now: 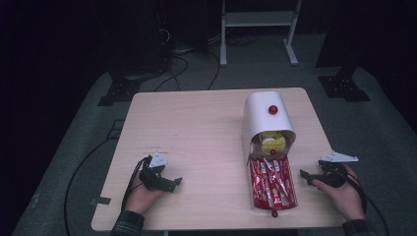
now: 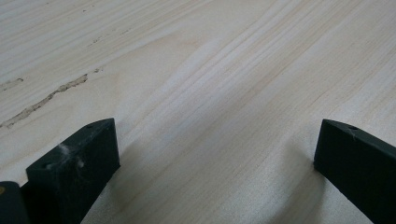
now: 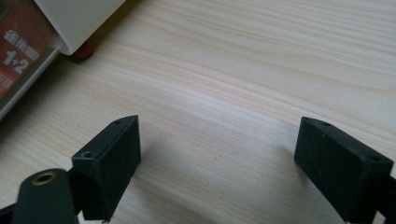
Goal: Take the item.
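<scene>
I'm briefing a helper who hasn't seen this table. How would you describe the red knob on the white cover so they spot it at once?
On the right half of the wooden table stands a white arched cover over a tray of red packets. The red knob sits on the cover's curved top, towards the far end. Unlike the smaller red knob at the tray's near edge, it stands out against plain white.

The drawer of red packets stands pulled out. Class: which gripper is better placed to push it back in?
Probably the right gripper. It rests open just beside the drawer, whose red knob faces the person. The left gripper, also open, lies further off across the table.
</scene>
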Motion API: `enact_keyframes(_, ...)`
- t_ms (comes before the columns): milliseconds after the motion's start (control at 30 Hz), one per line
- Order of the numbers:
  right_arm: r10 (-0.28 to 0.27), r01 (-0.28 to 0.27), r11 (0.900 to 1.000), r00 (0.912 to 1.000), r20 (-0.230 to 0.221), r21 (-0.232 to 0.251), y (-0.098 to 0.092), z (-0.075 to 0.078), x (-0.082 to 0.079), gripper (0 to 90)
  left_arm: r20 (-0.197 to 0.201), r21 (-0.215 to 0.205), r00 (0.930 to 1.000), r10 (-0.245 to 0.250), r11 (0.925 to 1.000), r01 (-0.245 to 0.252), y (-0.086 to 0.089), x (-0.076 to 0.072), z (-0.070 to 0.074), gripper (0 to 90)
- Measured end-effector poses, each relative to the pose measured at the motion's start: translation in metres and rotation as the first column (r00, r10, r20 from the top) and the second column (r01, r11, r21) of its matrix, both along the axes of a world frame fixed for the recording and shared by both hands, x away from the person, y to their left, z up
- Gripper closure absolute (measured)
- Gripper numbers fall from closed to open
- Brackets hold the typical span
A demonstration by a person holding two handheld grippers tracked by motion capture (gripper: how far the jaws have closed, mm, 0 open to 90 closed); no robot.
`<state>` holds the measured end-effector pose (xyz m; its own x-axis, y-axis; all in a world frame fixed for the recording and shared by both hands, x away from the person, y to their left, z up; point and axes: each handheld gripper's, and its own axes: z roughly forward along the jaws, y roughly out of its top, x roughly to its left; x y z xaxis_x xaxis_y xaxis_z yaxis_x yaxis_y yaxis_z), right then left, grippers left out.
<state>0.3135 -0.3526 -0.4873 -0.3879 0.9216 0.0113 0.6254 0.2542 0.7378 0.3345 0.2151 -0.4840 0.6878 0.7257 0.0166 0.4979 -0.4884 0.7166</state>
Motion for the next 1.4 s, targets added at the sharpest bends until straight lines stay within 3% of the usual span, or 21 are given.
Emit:
enact_keyframes(633, 0.009, -0.009, 1.0, 1.0, -0.001, -0.019, 0.0, 0.002, -0.002, 14.9, 0.0, 0.0, 1.0, 0.0, 1.0, 0.0, 0.0, 0.0, 0.0, 0.0)
enact_keyframes(833, 0.008, -0.008, 1.0, 0.9998, 0.017, -0.022, 0.0, 0.006, -0.005, 15.0, 0.0, 0.0, 1.0, 0.0, 1.0, 0.0, 0.0, 0.0, 0.0, 0.0)
enact_keyframes(1400, 0.011, -0.013, 0.999, 0.9986, 0.053, 0.041, -0.002, 0.019, -0.015, 15.0, 0.0, 0.0, 1.0, 0.0, 1.0, 0.0, 0.0, 0.0, 0.0, 0.0)
